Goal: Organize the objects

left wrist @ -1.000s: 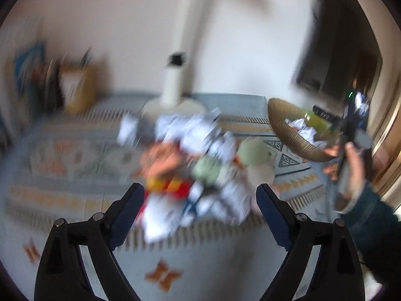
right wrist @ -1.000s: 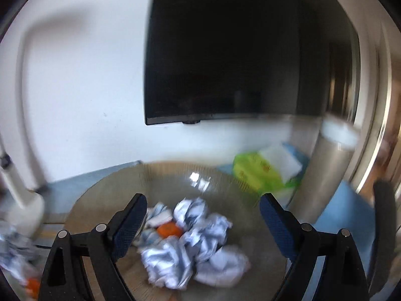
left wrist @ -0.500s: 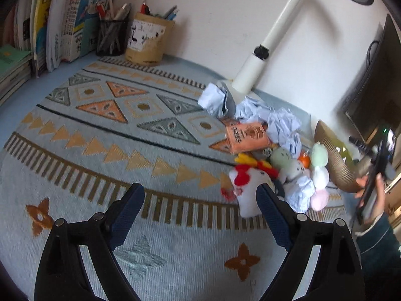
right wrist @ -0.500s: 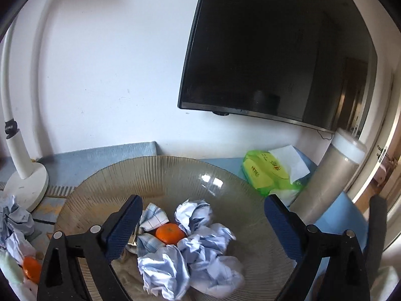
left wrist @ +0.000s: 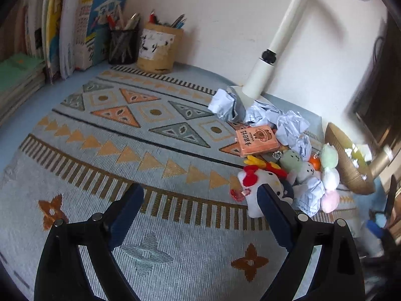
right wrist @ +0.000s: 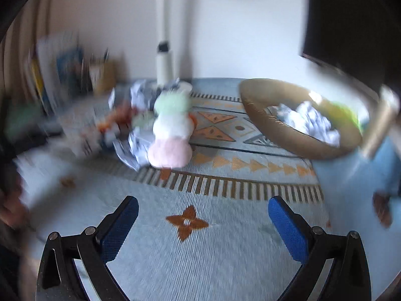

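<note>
My left gripper (left wrist: 200,200) hangs over the patterned rug (left wrist: 130,135) with its jaws spread wide and nothing between them. My right gripper (right wrist: 203,215) is the same, jaws wide apart and empty above the rug (right wrist: 200,255).

I take the white lamp (left wrist: 265,70) as my landmark. In the left view the clutter sits at its base and runs toward me: crumpled paper balls (left wrist: 288,123) just in front of the base, an orange booklet (left wrist: 257,140) touching them, then a white plush with a red bow (left wrist: 260,185) and a stacked green, white and pink plush (left wrist: 329,175). The brown bowl (left wrist: 348,160) stands to the right of the lamp, seen only edge-on.

The right view is blurred, but it shows what the left cannot: crumpled paper (right wrist: 308,120) lying inside the bowl (right wrist: 275,125). The stacked plush (right wrist: 171,128) reads clearly there, in front of the lamp (right wrist: 164,67).

Only the left view resolves the pen cups (left wrist: 140,45) and upright books (left wrist: 75,30), well to the lamp's left against the wall.
</note>
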`<state>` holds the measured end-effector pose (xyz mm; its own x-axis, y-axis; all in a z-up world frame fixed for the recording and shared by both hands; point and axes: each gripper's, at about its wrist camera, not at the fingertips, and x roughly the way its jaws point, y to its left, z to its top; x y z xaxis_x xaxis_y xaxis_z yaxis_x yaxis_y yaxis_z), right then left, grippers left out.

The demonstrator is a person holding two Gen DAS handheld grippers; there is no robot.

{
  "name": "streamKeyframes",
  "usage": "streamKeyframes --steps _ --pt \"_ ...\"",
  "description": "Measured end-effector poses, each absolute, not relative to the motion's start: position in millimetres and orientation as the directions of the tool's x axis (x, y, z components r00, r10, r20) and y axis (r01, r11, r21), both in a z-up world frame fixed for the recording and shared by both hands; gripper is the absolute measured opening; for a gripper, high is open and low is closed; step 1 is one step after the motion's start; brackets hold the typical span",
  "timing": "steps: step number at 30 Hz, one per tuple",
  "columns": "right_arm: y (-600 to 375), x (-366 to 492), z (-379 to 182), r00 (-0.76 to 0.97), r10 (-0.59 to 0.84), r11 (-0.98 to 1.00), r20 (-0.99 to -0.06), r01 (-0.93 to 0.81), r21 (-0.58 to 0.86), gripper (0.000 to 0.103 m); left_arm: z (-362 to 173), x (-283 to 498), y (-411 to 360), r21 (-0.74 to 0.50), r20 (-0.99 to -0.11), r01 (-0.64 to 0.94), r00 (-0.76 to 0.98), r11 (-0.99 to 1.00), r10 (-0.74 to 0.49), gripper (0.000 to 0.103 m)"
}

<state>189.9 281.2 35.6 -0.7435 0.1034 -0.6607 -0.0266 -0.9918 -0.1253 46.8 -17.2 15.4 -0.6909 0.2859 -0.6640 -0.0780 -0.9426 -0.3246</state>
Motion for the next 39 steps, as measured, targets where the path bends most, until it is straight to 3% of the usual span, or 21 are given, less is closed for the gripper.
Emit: streamKeyframes --steps 4,14,21,39 --pt "270.1 164.7 29.8 -0.715 0.037 -0.994 -0.699 0.043 -0.097 0.103 12.6 47.1 -32.2 -0.388 -0.650 -0.040 -0.697 -0.921 0.304 0.092" --pt "292.3 154.8 19.0 -0.642 -0.028 -0.999 -0.766 -0.001 0.036 0.103 13.3 47.3 -22.6 -0.352 -0.663 -0.064 -0.687 -0.934 0.297 0.092" --pt "286.5 163.8 24.4 -0.681 0.002 -1.000 -0.732 0.006 -0.008 0.103 8.6 45.3 -25.0 -0.375 -0.679 -0.050 -0.666 -0.926 0.310 0.092" --pt "301.3 157.8 25.1 -0.675 -0.068 -0.996 -0.735 -0.001 0.094 0.103 10.2 43.0 -4.9 -0.296 -0.700 -0.116 -0.649 -0.948 0.298 0.093"
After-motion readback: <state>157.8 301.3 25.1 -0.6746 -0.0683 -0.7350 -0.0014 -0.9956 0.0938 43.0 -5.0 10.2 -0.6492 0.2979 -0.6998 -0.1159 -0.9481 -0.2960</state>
